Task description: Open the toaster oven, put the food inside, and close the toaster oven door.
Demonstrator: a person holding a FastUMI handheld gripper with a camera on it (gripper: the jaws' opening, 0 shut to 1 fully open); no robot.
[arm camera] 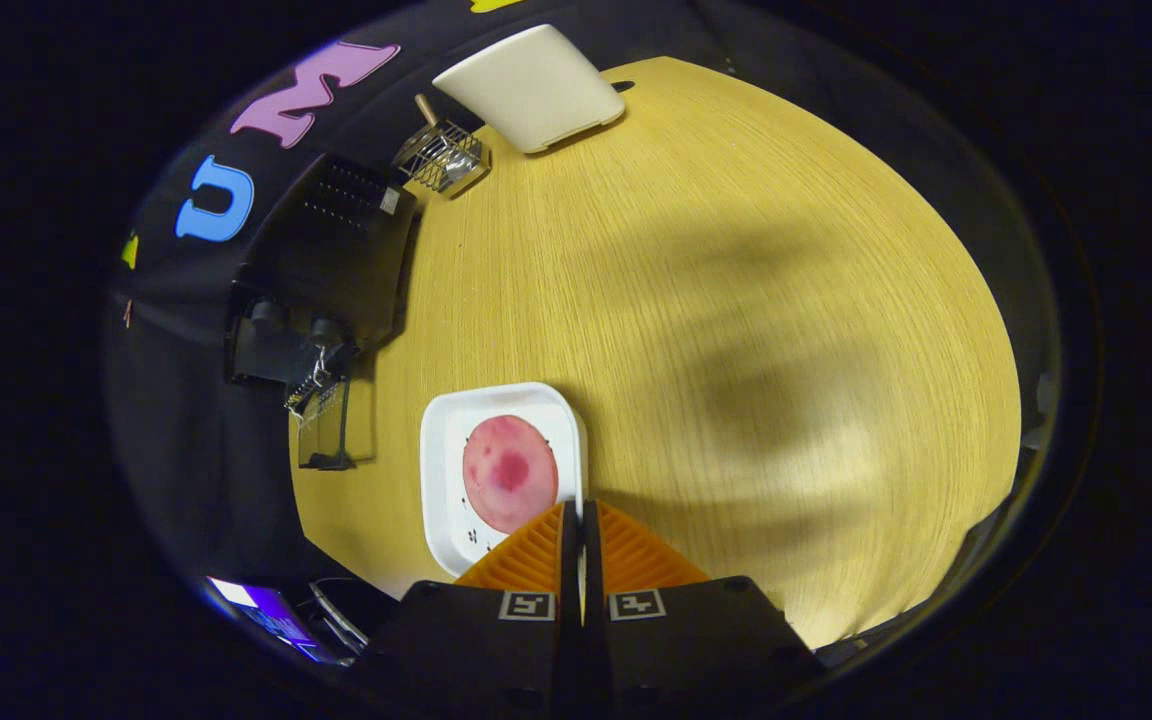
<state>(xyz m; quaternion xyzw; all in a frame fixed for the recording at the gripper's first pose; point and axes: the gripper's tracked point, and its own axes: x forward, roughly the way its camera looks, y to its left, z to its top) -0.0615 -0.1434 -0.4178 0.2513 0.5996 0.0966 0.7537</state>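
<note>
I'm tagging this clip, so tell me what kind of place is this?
Probably a staged kitchen tabletop in a recording booth: a wooden table holds a black toaster oven, a white tray with a slice of meat, and a wire basket. The tongs are closed, gripping the tray's rim.

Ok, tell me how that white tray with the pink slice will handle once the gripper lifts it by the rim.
The white tray looks thin and shallow, so probably light but apt to tilt when held by one edge. The pink slice lies flat and loose on it, so it could slide if the tray tips. The gripper fingers look closed on the tray's near rim, a narrow hold.
</note>
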